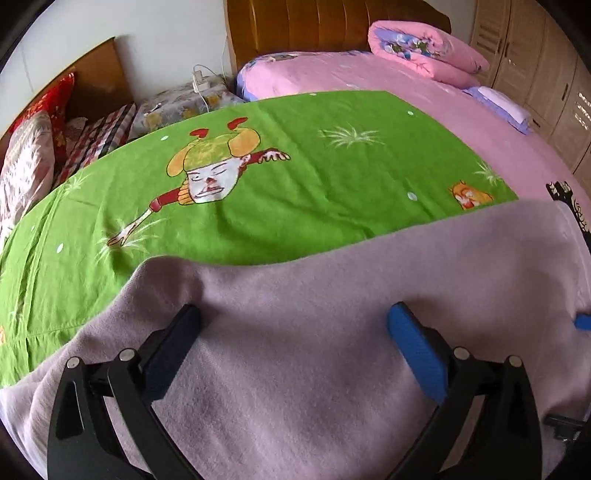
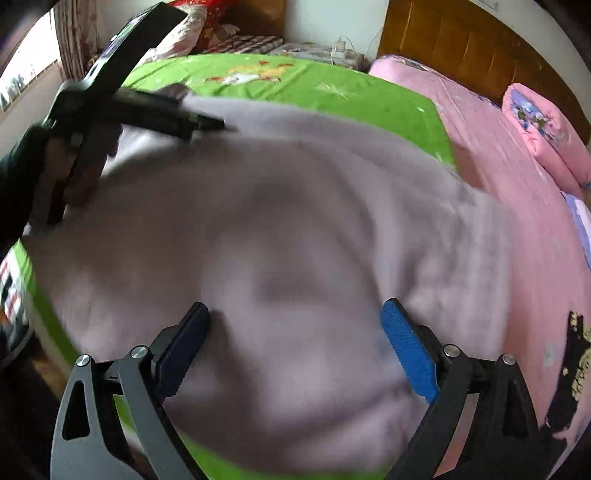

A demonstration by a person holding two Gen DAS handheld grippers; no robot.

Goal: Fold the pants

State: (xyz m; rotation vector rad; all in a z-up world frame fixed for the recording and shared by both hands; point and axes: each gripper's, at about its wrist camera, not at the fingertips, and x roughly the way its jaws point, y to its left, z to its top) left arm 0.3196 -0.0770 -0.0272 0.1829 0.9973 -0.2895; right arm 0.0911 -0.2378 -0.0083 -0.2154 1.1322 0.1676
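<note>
The pale lilac fleece pants (image 1: 303, 354) lie spread on the green cartoon bedsheet (image 1: 258, 192) at the bed's near edge. My left gripper (image 1: 295, 317) is open, its fingers wide apart just above the fabric, holding nothing. In the right wrist view the pants (image 2: 280, 229) fill the middle, blurred. My right gripper (image 2: 295, 317) is open over them, empty. The left gripper (image 2: 155, 110) with the hand holding it shows at the upper left of the right wrist view, over the pants' far edge. A blue pad of the right gripper (image 1: 583, 322) peeks in at the right edge.
A pink sheet (image 1: 461, 122) covers the right half of the bed, with a folded pink quilt (image 1: 424, 48) by the wooden headboard (image 1: 314, 26). Pillows and cushions (image 1: 40, 147) lie at the left. Wardrobe doors (image 1: 546, 74) stand far right. A window (image 2: 26, 70) is at left.
</note>
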